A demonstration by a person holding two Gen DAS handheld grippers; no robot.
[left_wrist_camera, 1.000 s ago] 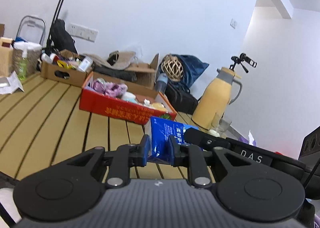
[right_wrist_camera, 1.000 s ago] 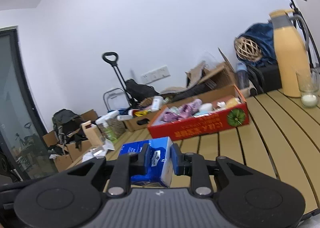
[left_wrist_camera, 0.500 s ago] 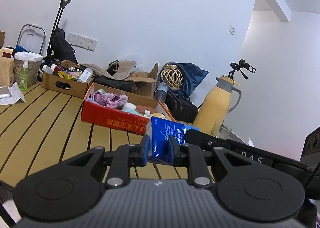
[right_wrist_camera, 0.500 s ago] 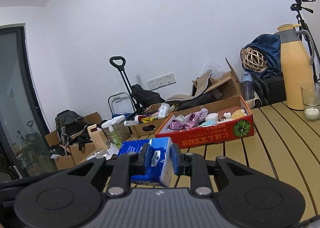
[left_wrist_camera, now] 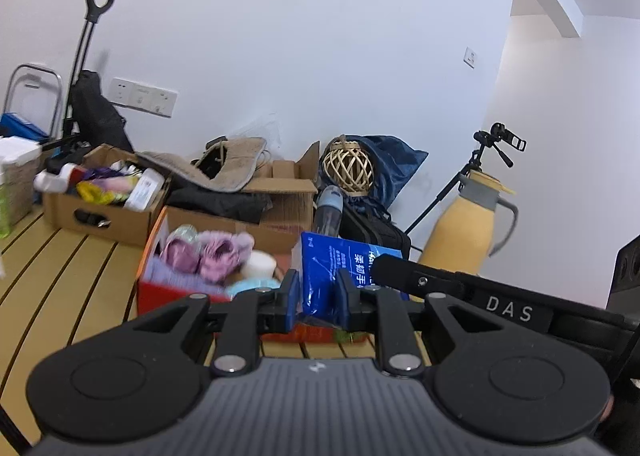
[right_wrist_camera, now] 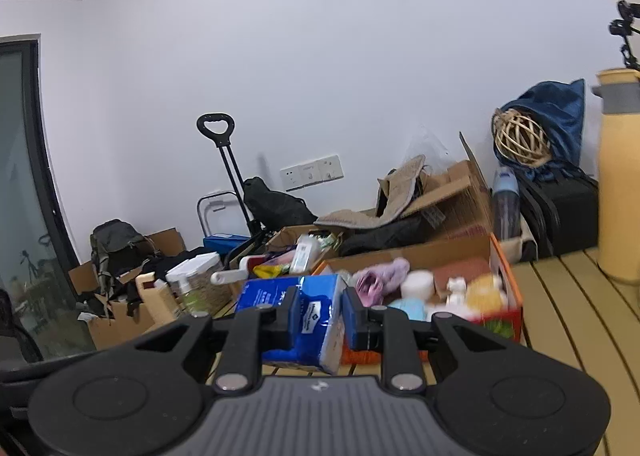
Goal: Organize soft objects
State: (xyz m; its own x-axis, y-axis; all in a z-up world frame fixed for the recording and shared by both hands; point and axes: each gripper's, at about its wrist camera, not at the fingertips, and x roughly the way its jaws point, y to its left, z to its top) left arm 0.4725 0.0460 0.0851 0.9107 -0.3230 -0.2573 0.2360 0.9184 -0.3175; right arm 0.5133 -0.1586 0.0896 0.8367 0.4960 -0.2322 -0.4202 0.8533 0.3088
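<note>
Both grippers hold one blue soft tissue pack between them, above the wooden slat table. My left gripper (left_wrist_camera: 318,298) is shut on one end of the blue tissue pack (left_wrist_camera: 340,268). My right gripper (right_wrist_camera: 320,314) is shut on the other end of the blue tissue pack (right_wrist_camera: 280,292). Just behind the pack stands a red cardboard box (left_wrist_camera: 168,292) filled with soft things: pink fluffy slippers (left_wrist_camera: 208,252) and pale round items. In the right wrist view the red box (right_wrist_camera: 508,300) holds the pink slippers (right_wrist_camera: 380,276) and a yellow plush. The right gripper's black arm (left_wrist_camera: 460,288) crosses the left wrist view.
A brown box of bottles (left_wrist_camera: 100,207) and open cartons with a beige cloth (left_wrist_camera: 236,163) stand behind the red box. A yellow thermos jug (left_wrist_camera: 468,232) stands at the right, with a wicker ball (left_wrist_camera: 348,167), a blue bag and a tripod nearby. The slat table (left_wrist_camera: 60,280) shows at the left.
Both grippers have carried the tissue pack forward and slightly up toward the red box, which now looms close behind the fingers. The grip on the pack is unchanged.
</note>
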